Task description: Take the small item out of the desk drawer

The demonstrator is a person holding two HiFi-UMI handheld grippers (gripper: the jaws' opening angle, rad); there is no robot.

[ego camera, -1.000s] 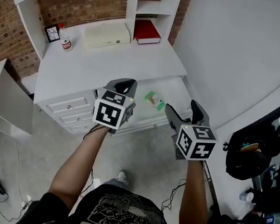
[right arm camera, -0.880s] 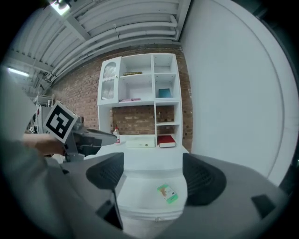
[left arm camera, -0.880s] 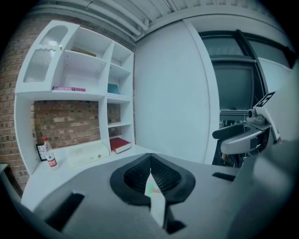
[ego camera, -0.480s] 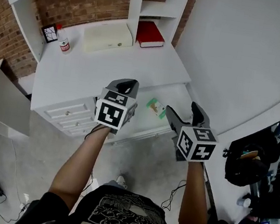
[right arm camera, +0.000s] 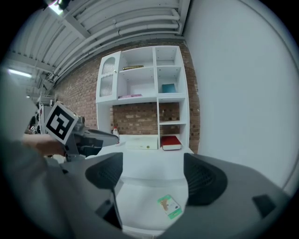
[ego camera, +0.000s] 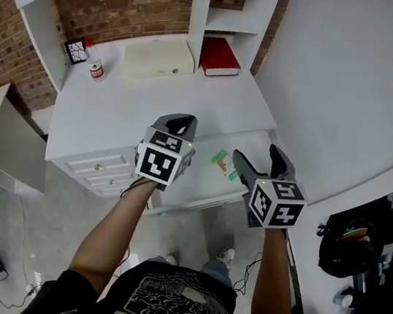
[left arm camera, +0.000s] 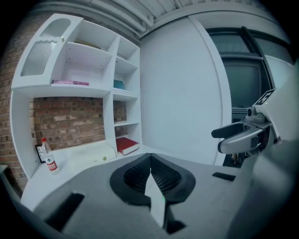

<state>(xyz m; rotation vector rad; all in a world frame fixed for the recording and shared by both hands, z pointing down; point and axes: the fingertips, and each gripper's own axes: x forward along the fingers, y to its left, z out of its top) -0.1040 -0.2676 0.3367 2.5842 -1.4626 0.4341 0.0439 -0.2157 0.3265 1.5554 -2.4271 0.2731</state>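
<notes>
A small green-and-white card lies flat in the open white desk drawer; it also shows in the right gripper view as the card. My right gripper hangs open just right of and above the card, and between its wide-apart jaws is only the drawer floor. My left gripper hovers over the desk's front edge, left of the drawer. Its jaws are shut tip to tip with nothing held.
On the white desk top stand a red book, a white box, a small bottle and a little frame. Small closed drawers are at lower left. A white wall stands close on the right. Shelves rise behind.
The desk and drawer have slid nearer in the head view. The card now lies closer to the right gripper's jaws. Both grippers keep their states.
</notes>
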